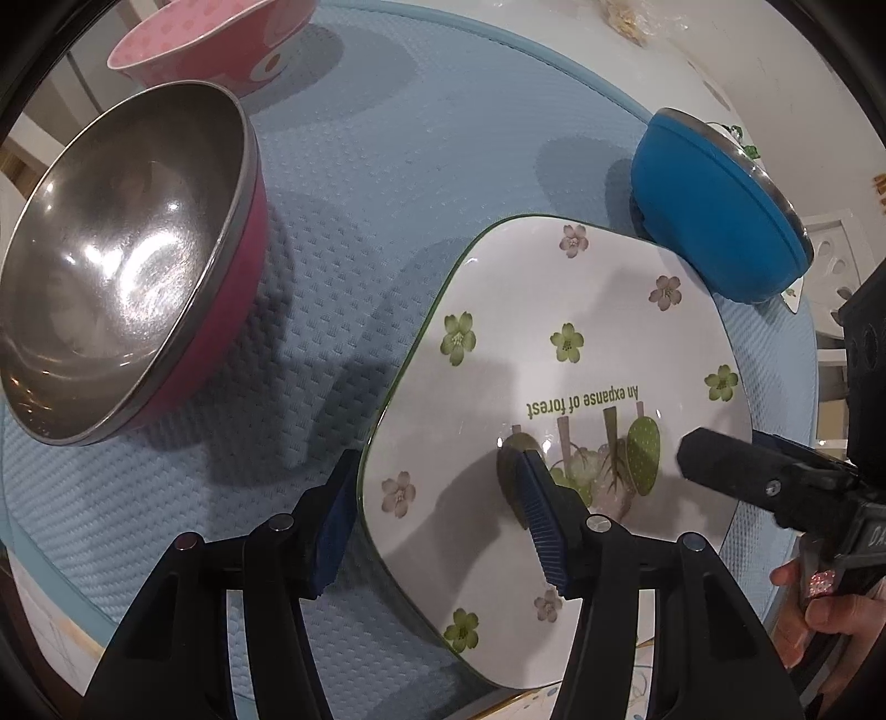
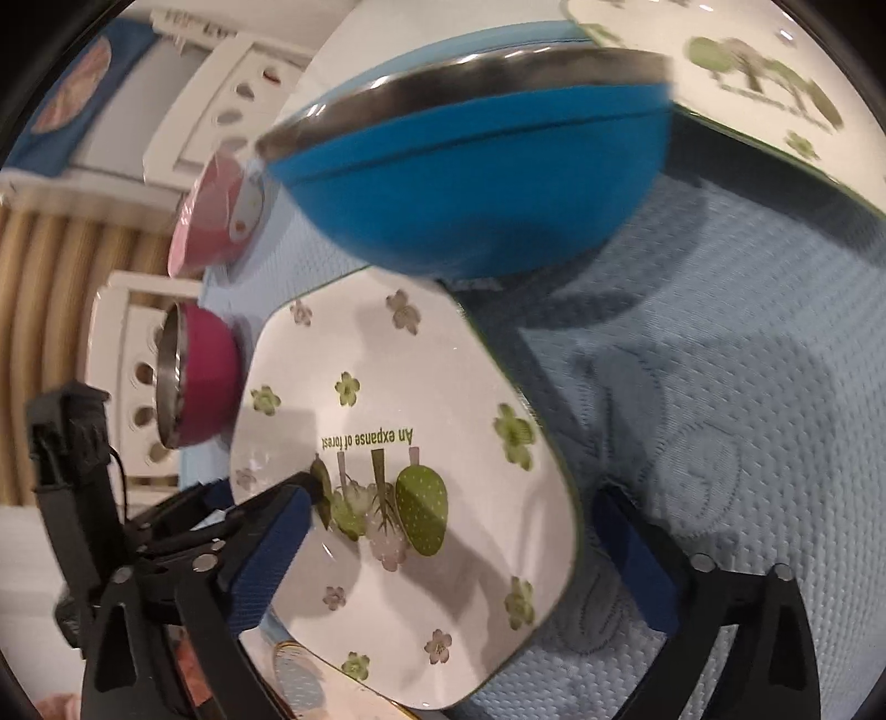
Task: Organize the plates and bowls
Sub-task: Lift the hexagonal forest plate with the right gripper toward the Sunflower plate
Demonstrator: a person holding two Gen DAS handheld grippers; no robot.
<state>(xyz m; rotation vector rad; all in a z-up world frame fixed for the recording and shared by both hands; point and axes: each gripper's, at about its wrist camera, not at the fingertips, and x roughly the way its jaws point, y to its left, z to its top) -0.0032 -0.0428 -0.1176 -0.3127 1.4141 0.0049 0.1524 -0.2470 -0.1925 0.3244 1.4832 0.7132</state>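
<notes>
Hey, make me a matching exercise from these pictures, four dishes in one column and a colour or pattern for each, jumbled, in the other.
Column one:
1. square plate
2. bowl beside the plate's far corner
3. big steel-lined bowl
4. farthest bowl

Column two:
A. magenta outside
B. pale pink with polka dots inside
C. white with green and pink flowers
D. blue outside

Pairs: 1-C, 2-D, 3-A, 4-B

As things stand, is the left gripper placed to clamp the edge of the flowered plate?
Probably yes: the left gripper already straddles the flowered plate at its left rim, one finger on the blue mat, one over the plate, nothing between.
</notes>
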